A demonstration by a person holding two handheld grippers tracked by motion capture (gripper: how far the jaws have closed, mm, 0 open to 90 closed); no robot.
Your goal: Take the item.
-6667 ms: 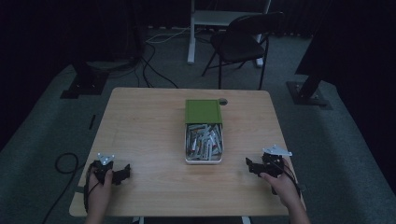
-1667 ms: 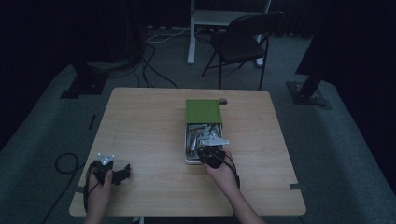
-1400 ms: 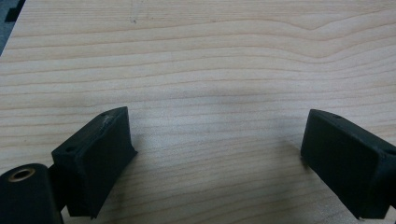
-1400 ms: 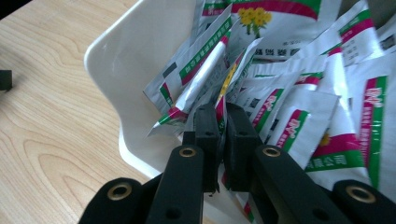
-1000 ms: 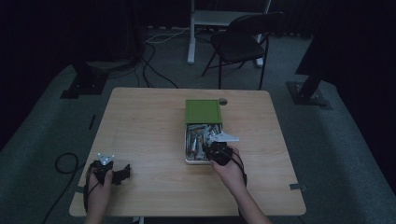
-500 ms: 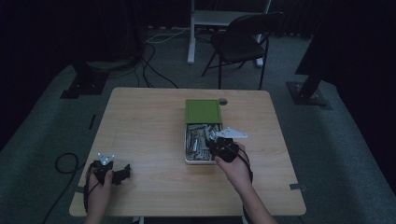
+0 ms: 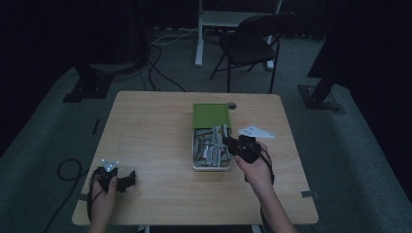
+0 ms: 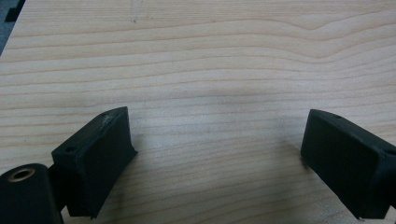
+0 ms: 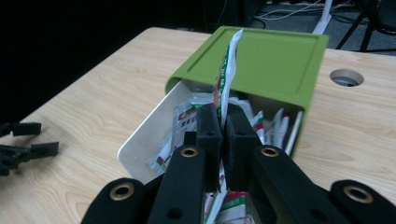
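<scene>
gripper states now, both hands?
Left gripper: open, nothing between the jaws, over the table.
Right gripper: shut on a sachet.

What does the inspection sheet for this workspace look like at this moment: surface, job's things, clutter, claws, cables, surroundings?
Surface: wooden table, with a round cable hole near the far edge.
Job's things: white tray of sachets, its far half under a green lid; one sachet stands edge-up above the tray.
Clutter: nothing seen.
Claws: right claw shut on the sachet, over the tray; left claw open, low over bare wood at the near left corner.
Cables: one trails from the left claw to a loop on the floor; more lie by the far stands.
Surroundings: dark room, folding chair, carpet.
</scene>
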